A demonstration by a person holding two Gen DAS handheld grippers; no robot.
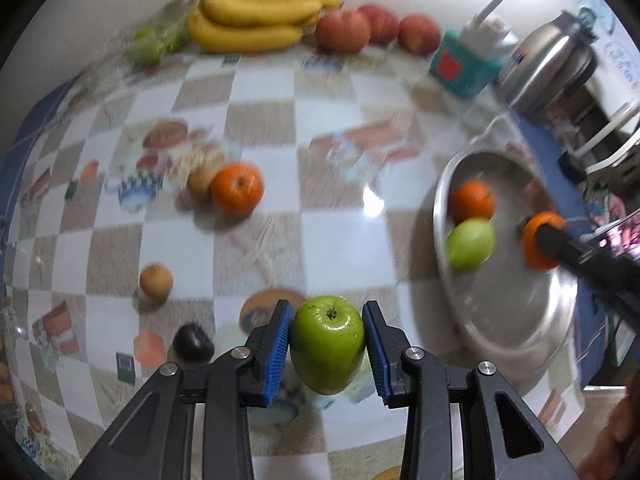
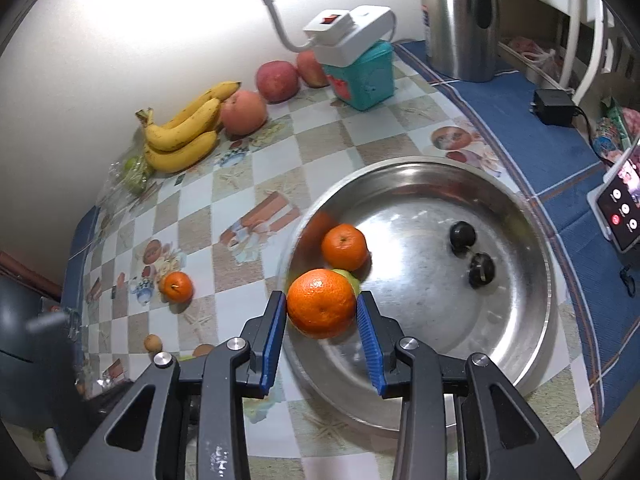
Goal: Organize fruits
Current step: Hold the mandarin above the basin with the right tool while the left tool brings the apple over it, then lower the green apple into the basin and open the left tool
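**Left wrist view: a green apple in one gripper, an orange in the other**

The left gripper (image 1: 327,344) is holding a green apple (image 1: 327,345), stem end toward the camera, its blue pads (image 1: 277,354) pressing on either side of the fruit above the checked tablecloth (image 1: 320,128). The right gripper (image 2: 322,308) is clamping an orange (image 2: 321,303) in the same way, over the near rim of the steel basin (image 2: 532,320).

Sitting in the basin just beyond that orange are a second orange (image 2: 344,247) and a pale green fruit (image 2: 352,280), mostly hidden behind the held one. Two small dark fruits (image 2: 472,252) are lying well apart from them toward the far side.

Out on the cloth, a loose orange (image 1: 237,188) is sitting against a small brown fruit (image 1: 200,180); another brown fruit (image 1: 156,281) and a dark plum (image 1: 193,344) are lying nearer the left gripper. Bananas (image 1: 252,20) and red apples (image 1: 372,26) are lining the wall.
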